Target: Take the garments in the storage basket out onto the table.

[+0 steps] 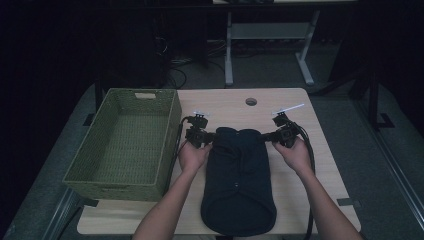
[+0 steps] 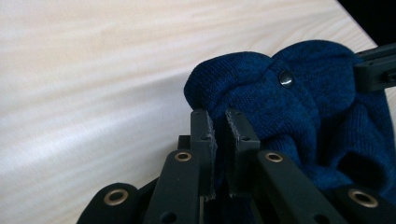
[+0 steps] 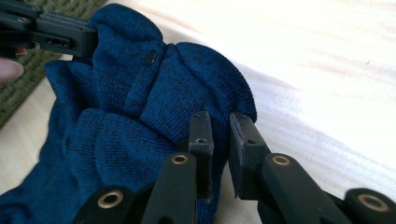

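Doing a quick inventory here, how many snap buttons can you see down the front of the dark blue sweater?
2. One snap button sits near the top edge between the two tools; a second shows lower on the sweater. Folds may hide others.

The high view is dim and underexposed: the room behind the worktop is nearly black, and the dark garment shows little detail. Both gripper views are much brighter; the pale wood glares almost white in places. The nearest parts of the tongs look soft, slightly out of focus.
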